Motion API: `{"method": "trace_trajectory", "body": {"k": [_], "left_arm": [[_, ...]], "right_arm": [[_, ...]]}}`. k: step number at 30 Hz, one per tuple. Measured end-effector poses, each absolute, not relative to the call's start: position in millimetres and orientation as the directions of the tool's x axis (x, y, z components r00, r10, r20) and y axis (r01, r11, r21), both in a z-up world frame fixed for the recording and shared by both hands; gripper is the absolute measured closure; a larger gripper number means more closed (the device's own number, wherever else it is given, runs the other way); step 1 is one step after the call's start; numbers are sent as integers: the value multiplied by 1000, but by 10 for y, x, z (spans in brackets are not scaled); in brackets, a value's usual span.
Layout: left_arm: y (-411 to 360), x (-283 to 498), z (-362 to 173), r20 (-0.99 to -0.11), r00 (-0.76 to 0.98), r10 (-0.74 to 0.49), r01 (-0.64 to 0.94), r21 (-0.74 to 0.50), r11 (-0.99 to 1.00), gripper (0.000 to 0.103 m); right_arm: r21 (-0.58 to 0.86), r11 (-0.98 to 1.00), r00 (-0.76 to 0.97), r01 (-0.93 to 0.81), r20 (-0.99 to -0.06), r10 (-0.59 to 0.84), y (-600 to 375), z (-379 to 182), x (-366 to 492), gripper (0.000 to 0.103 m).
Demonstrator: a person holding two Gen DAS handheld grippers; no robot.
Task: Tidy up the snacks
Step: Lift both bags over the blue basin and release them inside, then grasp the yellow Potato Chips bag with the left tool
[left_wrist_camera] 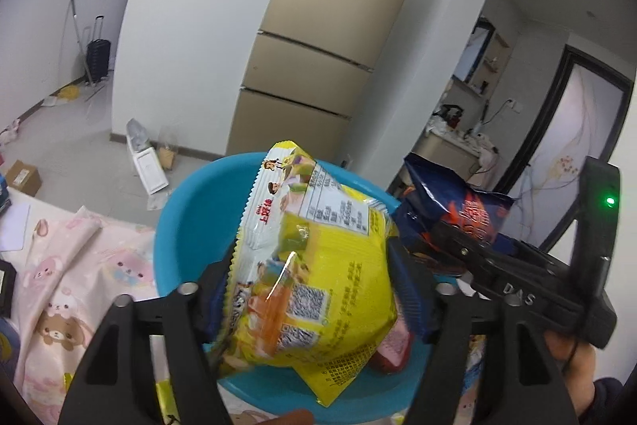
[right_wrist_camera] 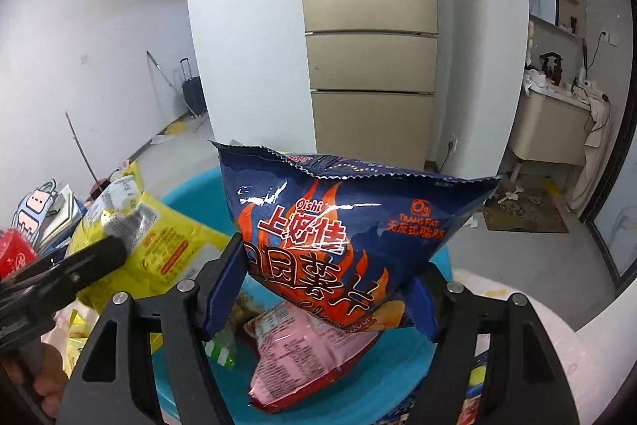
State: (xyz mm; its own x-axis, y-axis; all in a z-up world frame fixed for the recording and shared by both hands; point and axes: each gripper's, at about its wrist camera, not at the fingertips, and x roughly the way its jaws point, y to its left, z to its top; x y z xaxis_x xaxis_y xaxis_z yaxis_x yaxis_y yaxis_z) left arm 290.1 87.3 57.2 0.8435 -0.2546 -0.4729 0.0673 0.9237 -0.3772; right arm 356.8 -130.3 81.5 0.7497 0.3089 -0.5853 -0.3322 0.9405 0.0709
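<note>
My left gripper (left_wrist_camera: 314, 289) is shut on a yellow snack bag (left_wrist_camera: 318, 277) and holds it over a blue plastic basin (left_wrist_camera: 179, 226). My right gripper (right_wrist_camera: 322, 289) is shut on a dark blue chip bag (right_wrist_camera: 338, 222) over the same basin (right_wrist_camera: 398, 377). A pink snack bag (right_wrist_camera: 302, 357) and a small green packet (right_wrist_camera: 221, 347) lie inside the basin. The yellow bag also shows at the left of the right wrist view (right_wrist_camera: 159, 237). The blue bag also shows at the right of the left wrist view (left_wrist_camera: 458, 202).
The basin sits on a pink cartoon-print cloth (left_wrist_camera: 71, 285). More snack packs and a red box (right_wrist_camera: 14, 253) lie at the left. A tall beige fridge (left_wrist_camera: 314, 58) and white wall stand behind. A cardboard box (left_wrist_camera: 24, 178) is on the floor.
</note>
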Motion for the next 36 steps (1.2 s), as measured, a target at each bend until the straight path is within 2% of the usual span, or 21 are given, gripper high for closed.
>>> {"method": "trace_trajectory", "body": {"k": [1,2,3,7,11,17,21,26,29,31,36], "left_arm": [[882,2880,592,-459,852,-254,70,-380,922,0],[912,2827,635,-424,873,-241,70,-379,923,0],[930,2782,666,-404,886,-227,68,-372,926,0],[1119,2618,819,-332,926,-179,35,-397,917,0],[1232,2518,959,-291,935,-201,56,-440,896,0],[1060,2298,1272,-278,943,-184,79,-350,934,0],[766,1985,1547,-234,953,-191,123,-275,953,0],[473,1639,1692,-216,945,-246,173,-308,935,0],[397,1470,1634,-256,943,-213,143,-265,954,0],[407,1324,1502,-287,946,-150,86,-222,971,0],[653,1096,1013,-368,926,-80,3,-205,979,0]], "right_arm": [[94,930,734,-356,-588,340,-1317,826,3574,25],[108,922,724,-371,-588,360,-1315,832,3583,6],[98,927,742,-363,-571,351,-1346,856,3530,0],[-51,940,835,-338,-477,274,-1300,952,3177,0],[-133,913,868,-386,-387,311,-1189,1081,2671,0],[-177,878,888,-444,-214,406,-1191,1347,1752,0],[-187,869,888,-459,-125,442,-1323,1411,1200,0],[-293,858,901,-423,-30,433,-1453,1273,706,0],[-265,869,904,-418,-25,427,-1605,1163,601,0],[-202,871,892,-448,-31,451,-1757,1070,593,0],[-21,858,857,-513,35,513,-2115,582,572,0]]}}
